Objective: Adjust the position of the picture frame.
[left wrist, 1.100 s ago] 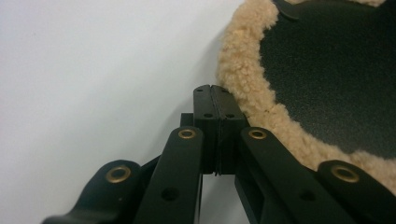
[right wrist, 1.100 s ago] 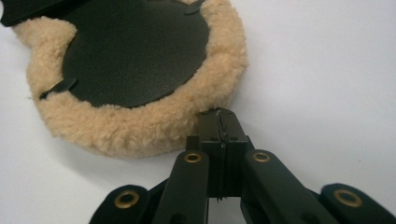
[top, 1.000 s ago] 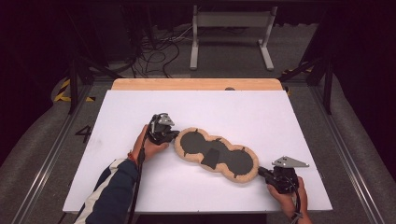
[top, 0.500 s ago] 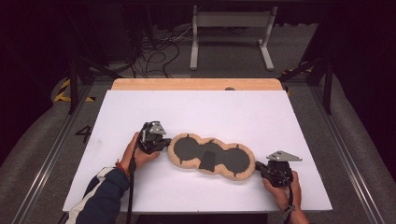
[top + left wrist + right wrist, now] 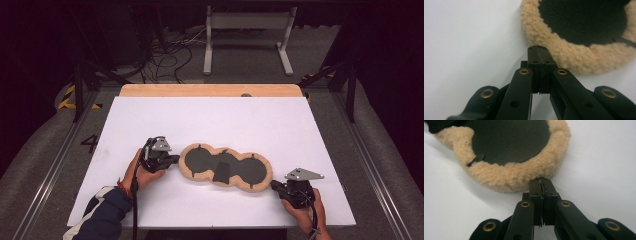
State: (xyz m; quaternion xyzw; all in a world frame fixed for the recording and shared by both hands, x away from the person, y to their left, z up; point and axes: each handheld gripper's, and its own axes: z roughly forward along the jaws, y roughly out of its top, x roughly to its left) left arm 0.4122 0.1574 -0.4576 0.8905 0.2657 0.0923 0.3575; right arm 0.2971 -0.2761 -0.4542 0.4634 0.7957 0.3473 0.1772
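Fleecy tan pad point(image 5: 226, 168) lies between left gripper point(image 5: 172, 160) and right gripper point(image 5: 276, 185).

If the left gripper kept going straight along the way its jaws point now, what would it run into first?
Most likely the woolly tan rim of the fleece pad. The left gripper, jaws shut, points at that edge, tips right beside it; I cannot tell whether they already touch.
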